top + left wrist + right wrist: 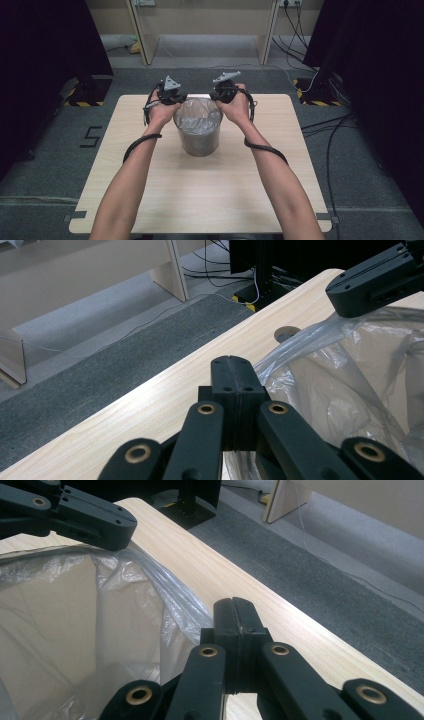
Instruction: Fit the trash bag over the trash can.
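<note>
A small grey bin (199, 140) stands near the middle of the pale wooden surface (150, 200), and a clear plastic liner bag (197, 116) sits inside it, its mouth puffed up above the rim. The person reaches in from the near edge with both forearms, one hand at each side of the bin's far rim. The left gripper (176, 98) is at the rim's left and the right gripper (220, 95) at its right, with the bag's opening stretched between them. In the left gripper view the jaws stand pressed together, and crinkled film (320, 375) gathers right beside and under them; in the right gripper view the jaws are likewise together, with the bag's edge (165, 605) running up to their near side. Each seems to pinch a fold of the film, though the nip itself is hidden below the jaws (so I would not swear to how much plastic each has). Judging from this, the work of fitting the liner is well under way: the bag is already in the bin and opened out, and both sides of its mouth look taken up. What seems left is to draw the edge outward and fold it down over the rim all round, since the film stands loose above the rim rather than lying snug against the outside wall.
</note>
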Available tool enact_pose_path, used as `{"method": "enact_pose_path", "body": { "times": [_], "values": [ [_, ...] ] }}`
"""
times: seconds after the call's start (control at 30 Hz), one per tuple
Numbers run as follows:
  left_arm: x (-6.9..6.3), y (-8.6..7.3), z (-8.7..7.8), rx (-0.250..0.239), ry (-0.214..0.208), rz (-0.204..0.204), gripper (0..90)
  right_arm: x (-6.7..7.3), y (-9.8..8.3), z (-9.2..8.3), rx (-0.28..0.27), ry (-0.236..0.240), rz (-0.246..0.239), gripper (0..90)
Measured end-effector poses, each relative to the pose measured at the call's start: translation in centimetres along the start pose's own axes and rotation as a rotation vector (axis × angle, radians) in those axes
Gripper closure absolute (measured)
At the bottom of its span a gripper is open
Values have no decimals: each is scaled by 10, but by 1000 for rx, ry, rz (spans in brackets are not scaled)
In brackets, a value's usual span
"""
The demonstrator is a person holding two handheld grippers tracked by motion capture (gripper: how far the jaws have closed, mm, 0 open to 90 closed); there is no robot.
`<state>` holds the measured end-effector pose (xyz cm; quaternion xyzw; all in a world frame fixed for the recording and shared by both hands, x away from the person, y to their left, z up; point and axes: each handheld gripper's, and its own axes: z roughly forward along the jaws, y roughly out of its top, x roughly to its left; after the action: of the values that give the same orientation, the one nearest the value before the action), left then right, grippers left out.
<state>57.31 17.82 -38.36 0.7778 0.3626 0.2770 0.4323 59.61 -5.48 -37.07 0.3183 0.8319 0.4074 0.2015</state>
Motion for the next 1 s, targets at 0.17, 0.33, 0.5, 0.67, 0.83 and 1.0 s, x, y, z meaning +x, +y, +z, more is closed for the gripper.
{"method": "enact_pose_path", "body": {
  "times": [0.17, 0.33, 0.5, 0.67, 0.83, 1.0],
  "values": [
    [0, 2, 2, 8, 3, 1, 896, -2, -3, 3, 18, -1, 2, 900],
    [0, 3, 3, 15, 5, -2, 896, -3, -4, 5, 32, 3, 0, 900],
    [3, 5, 4, 37, 3, -24, 896, -5, -5, 5, 41, 13, 5, 900],
    [6, 2, 6, 60, 3, -43, 896, -6, -6, 6, 47, 20, 3, 900],
    [9, -2, 5, 83, 14, -27, 896, -7, -6, 4, 55, 8, -5, 900],
    [8, 2, 2, 66, 17, -23, 896, -7, -5, 3, 63, 4, -16, 900]
  ]
}}
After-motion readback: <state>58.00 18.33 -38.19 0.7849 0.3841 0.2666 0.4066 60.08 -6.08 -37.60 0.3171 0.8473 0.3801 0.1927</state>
